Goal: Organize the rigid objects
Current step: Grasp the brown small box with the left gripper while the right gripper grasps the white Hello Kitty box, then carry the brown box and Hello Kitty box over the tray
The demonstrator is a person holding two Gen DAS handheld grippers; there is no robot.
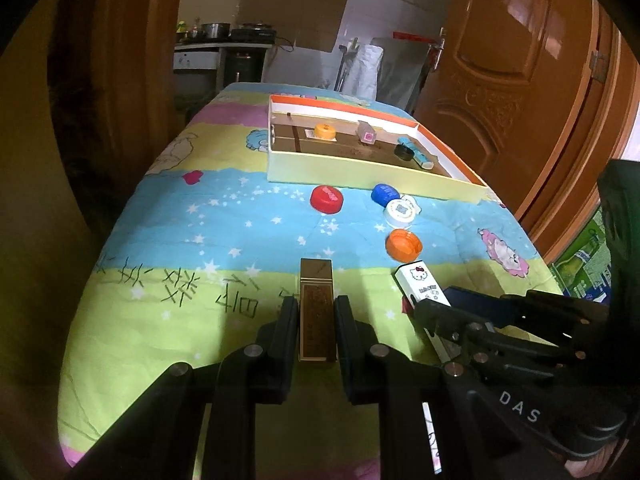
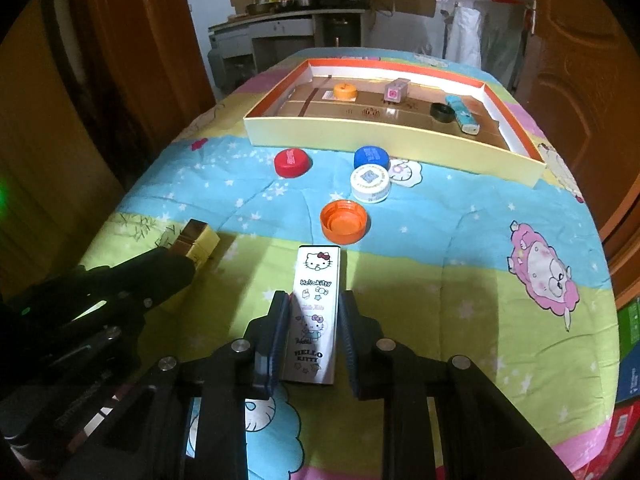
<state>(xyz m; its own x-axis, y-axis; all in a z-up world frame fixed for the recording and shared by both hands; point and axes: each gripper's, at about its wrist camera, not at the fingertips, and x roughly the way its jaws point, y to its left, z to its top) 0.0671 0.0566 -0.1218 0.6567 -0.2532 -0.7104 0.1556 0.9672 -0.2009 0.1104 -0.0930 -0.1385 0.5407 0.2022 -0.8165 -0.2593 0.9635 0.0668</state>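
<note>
My left gripper [image 1: 316, 308] is shut on a gold rectangular box [image 1: 316, 304] low over the quilt; the box also shows in the right wrist view [image 2: 198, 240]. My right gripper [image 2: 314, 304] is shut on a white Hello Kitty box [image 2: 316, 312], also seen in the left wrist view [image 1: 422, 284]. Ahead on the quilt lie a red cap [image 2: 293, 163], a blue cap [image 2: 371, 157], a white cap [image 2: 370, 183] and an orange cap [image 2: 344, 222]. A shallow cardboard tray [image 2: 384, 136] beyond holds an orange cap [image 2: 345, 91], a pink cube [image 2: 394, 92], a black ring [image 2: 442, 113] and a light-blue box [image 2: 462, 114].
The work surface is a cartoon-print quilt [image 2: 460, 248] over a table. Brown wooden doors [image 1: 520, 80] stand on the right, another door [image 2: 132, 60] on the left. A kitchen counter with pots [image 2: 296, 4] is behind. Colourful boxes [image 2: 630, 360] sit off the right edge.
</note>
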